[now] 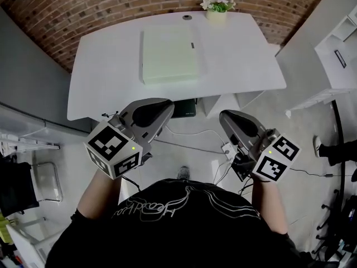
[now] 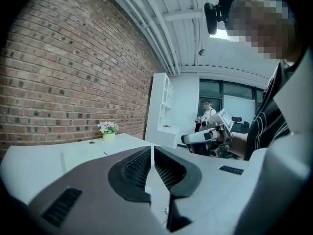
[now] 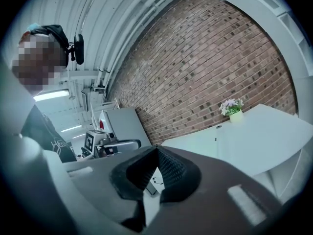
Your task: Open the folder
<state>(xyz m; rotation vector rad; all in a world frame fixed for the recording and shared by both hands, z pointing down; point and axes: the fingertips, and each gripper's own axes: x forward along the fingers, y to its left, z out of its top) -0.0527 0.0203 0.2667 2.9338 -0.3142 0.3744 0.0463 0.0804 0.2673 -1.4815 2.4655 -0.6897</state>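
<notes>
A pale green folder [image 1: 169, 54] lies closed and flat on the white table [image 1: 245, 60], toward its far middle. Both grippers hang in front of the table's near edge, close to the person's body and well short of the folder. My left gripper [image 1: 169, 107] is shut with nothing between its jaws; in its own view the pads meet at the tip [image 2: 152, 149]. My right gripper [image 1: 223, 116] is also shut and empty, its pads touching [image 3: 157, 150]. Each gripper shows in the other's view: the right gripper [image 2: 205, 136], the left gripper [image 3: 115, 145].
A small pot of white flowers [image 1: 216, 5] stands at the table's far edge, beside a round cable hole [image 1: 187, 17]. A white shelf unit [image 1: 334, 54] stands to the right. Cables and a power strip [image 1: 227, 148] lie on the floor under the table. A chair [image 1: 47, 183] is at left.
</notes>
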